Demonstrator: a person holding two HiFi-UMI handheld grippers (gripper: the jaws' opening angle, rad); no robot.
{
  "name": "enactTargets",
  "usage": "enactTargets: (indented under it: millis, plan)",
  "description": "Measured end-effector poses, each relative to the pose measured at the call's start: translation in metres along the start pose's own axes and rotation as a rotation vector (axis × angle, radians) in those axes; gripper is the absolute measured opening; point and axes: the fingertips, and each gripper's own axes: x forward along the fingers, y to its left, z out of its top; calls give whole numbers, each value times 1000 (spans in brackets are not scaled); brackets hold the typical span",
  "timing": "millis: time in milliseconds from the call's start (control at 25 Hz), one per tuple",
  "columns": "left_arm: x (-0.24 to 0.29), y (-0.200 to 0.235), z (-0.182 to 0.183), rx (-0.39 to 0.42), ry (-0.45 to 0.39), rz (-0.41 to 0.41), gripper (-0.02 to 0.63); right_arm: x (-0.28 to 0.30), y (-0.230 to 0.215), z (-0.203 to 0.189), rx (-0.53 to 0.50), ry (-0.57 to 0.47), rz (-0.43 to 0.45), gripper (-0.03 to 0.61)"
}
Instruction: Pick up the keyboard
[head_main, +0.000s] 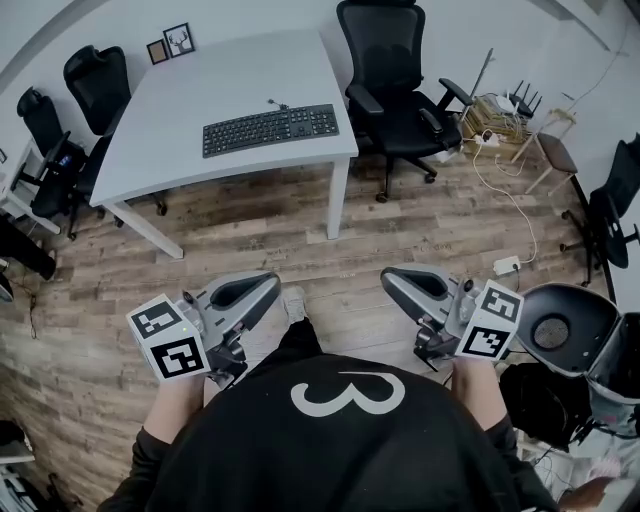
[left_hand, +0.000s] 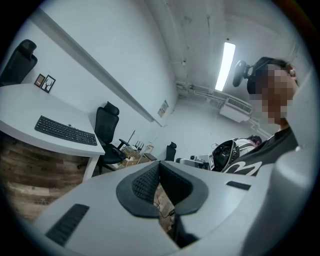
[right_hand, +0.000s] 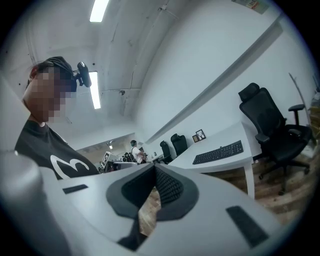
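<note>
A black keyboard (head_main: 271, 129) lies on the white table (head_main: 180, 100) at the far side of the room, its cable curling behind it. It also shows far off as the keyboard (left_hand: 65, 130) in the left gripper view and the keyboard (right_hand: 218, 152) in the right gripper view. My left gripper (head_main: 268, 288) and right gripper (head_main: 392, 282) hang close to my body over the wooden floor, well short of the table, pointing toward each other. Both are shut with nothing between the jaws.
A black office chair (head_main: 395, 90) stands right of the table, two more chairs (head_main: 70, 110) at its left. Two small picture frames (head_main: 168, 44) sit on the table's far corner. Cables and a router (head_main: 505, 110) lie at the right; a helmet (head_main: 565, 325) is by my right hand.
</note>
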Motion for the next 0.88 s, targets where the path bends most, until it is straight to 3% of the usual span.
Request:
enactTargets:
  millis: [240,480,880]
  plan:
    - [9,28,5,-94,-8,-18,12,5,-18,-1,5,3,-30,8]
    - [25,52,11,-102,17,-43,12,19,-44,4,25,16,-61,8]
    - [33,148,45,-161,25,-46,14,108,-114,22,71,80,-48,8]
